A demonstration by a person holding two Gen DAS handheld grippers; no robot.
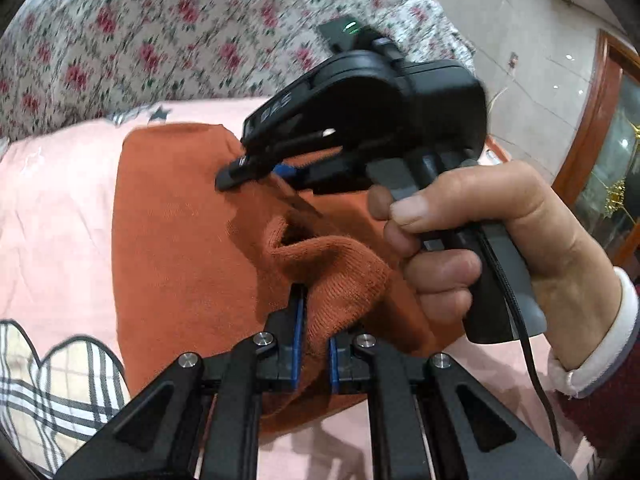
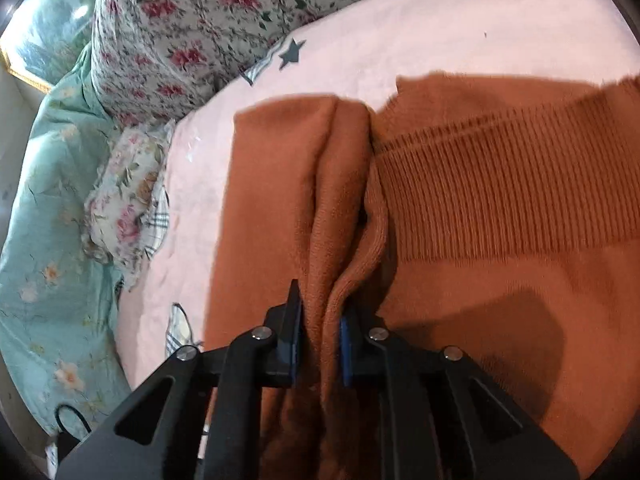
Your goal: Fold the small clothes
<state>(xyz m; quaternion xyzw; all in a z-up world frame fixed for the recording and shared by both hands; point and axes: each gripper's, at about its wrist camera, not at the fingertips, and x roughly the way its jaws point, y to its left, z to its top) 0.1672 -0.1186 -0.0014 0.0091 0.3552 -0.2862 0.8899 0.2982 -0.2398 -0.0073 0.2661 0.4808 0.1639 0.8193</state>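
Note:
A rust-orange knit sweater [image 1: 180, 240] lies on a pink blanket [image 1: 60, 200]. My left gripper [image 1: 316, 320] is shut on a bunched fold of its knit edge. In the left wrist view the right gripper [image 1: 244, 172], held by a person's hand [image 1: 480, 232], pinches the sweater further back. In the right wrist view the right gripper [image 2: 320, 316] is shut on a raised ridge of the sweater [image 2: 500, 300], with cloth filling the gap between its blue pads. The ribbed hem [image 2: 500, 192] runs off to the right.
A floral pillow [image 2: 180, 32] and a teal flowered quilt [image 2: 48, 240] lie left of the pink blanket [image 2: 440, 32]. A small floral cushion [image 2: 124, 204] sits at the blanket's edge. A wooden cabinet [image 1: 600, 140] stands at the right; a black cable [image 1: 532, 360] hangs from the right gripper's handle.

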